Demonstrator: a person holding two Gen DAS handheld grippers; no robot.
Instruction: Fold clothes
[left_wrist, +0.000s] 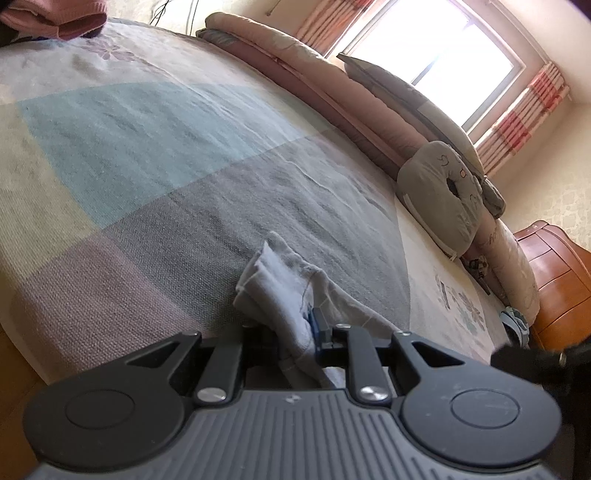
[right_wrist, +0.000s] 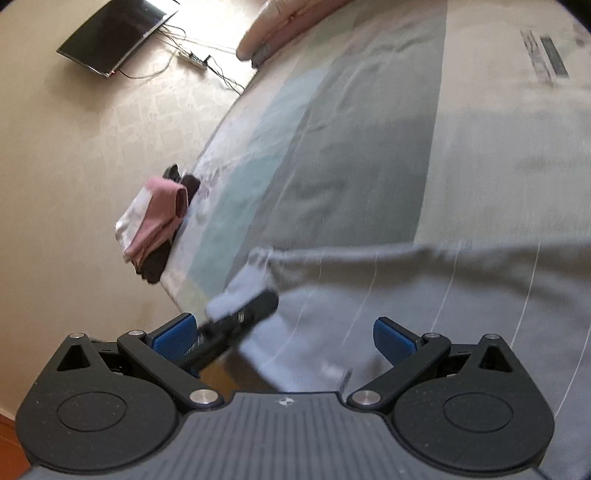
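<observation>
1. Jaw state, left gripper (left_wrist: 295, 328): your left-hand tool is clenched on a bunched fold of the light grey garment (left_wrist: 284, 288); the cloth rises out from between the blue pads and passes back beneath the tool body.
2. Jaw state, right gripper (right_wrist: 284, 338): your right-hand tool stands released, its blue pads (right_wrist: 173, 334) wide apart with nothing pressed between them.
3. Garment position: in the right wrist view the grey garment (right_wrist: 424, 295), marked with thin pale lines, spreads across the bed just ahead of the released pads. Its near-left corner sits in the left gripper (right_wrist: 240, 317), which enters that view beside the left pad.
4. Surface: the garment lies on a bedspread (left_wrist: 155, 155) of blue, grey and mauve blocks.
5. Surroundings: a stack of pink, white and dark folded clothes (right_wrist: 155, 221) rests at the bed's far edge, well apart from both tools. Rolled quilts (left_wrist: 314, 74) and a grey cushion (left_wrist: 439, 192) line the window side.
</observation>
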